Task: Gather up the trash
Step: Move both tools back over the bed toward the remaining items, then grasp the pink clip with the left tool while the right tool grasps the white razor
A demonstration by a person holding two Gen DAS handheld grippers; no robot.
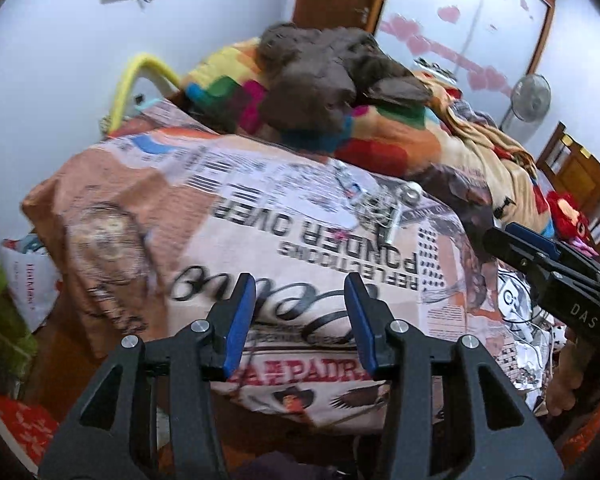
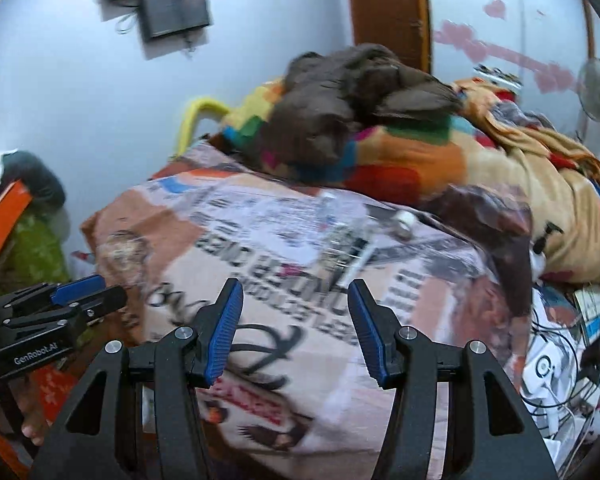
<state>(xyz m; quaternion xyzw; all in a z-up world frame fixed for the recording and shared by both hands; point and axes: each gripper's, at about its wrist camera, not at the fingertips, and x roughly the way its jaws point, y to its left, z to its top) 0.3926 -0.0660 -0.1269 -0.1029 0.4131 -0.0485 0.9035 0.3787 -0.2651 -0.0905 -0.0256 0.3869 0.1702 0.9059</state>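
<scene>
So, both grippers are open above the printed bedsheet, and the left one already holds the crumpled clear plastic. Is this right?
Not quite. The left gripper holds nothing: the left wrist view shows its jaws open and empty over the printed bedsheet. The crumpled clear plastic lies farther up the bed, untouched. The right gripper is open too, as you said.

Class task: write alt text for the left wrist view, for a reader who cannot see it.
The open left gripper hovers over a newsprint-patterned bedcover where a crumpled clear plastic bottle lies. Behind sits a brown cloth heap; the right gripper enters at right.
</scene>
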